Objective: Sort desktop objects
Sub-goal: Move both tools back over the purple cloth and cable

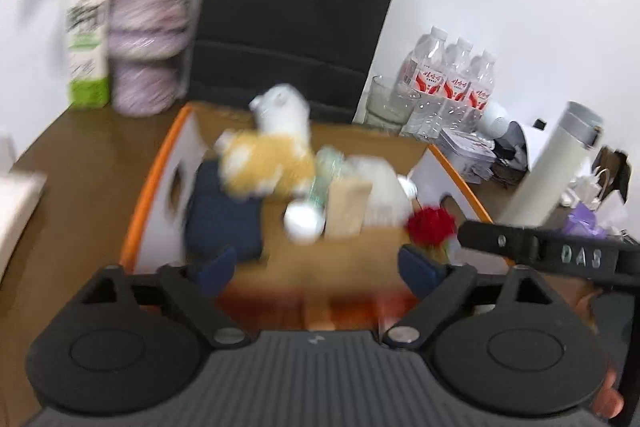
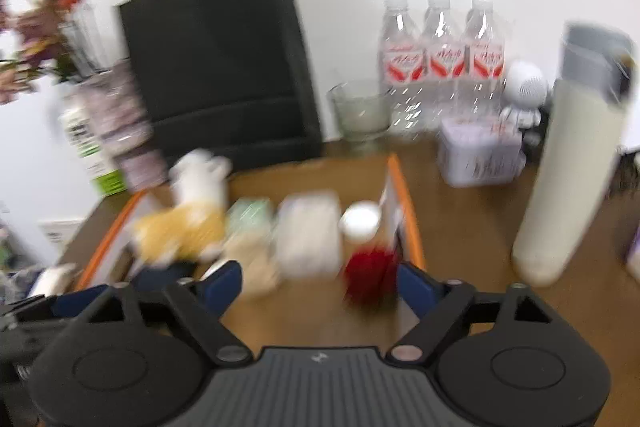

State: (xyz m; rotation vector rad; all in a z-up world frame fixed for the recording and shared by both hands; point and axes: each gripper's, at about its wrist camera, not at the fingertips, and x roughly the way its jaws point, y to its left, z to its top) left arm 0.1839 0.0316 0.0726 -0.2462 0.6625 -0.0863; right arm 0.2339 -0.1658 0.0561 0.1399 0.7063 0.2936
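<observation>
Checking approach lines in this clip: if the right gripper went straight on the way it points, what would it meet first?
Probably the red flower, low between the open fingers of the right gripper, inside the orange-edged box. Blur makes depth uncertain; the white block behind it could come first.

"DAS" in raised letters on black arm of right gripper (image 1: 424,261); bottle labels unreadable.

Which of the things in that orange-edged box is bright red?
The red flower, at the box's right end by the orange edge. Its neighbours are white, beige, green or yellow, like the plush toy.
</observation>
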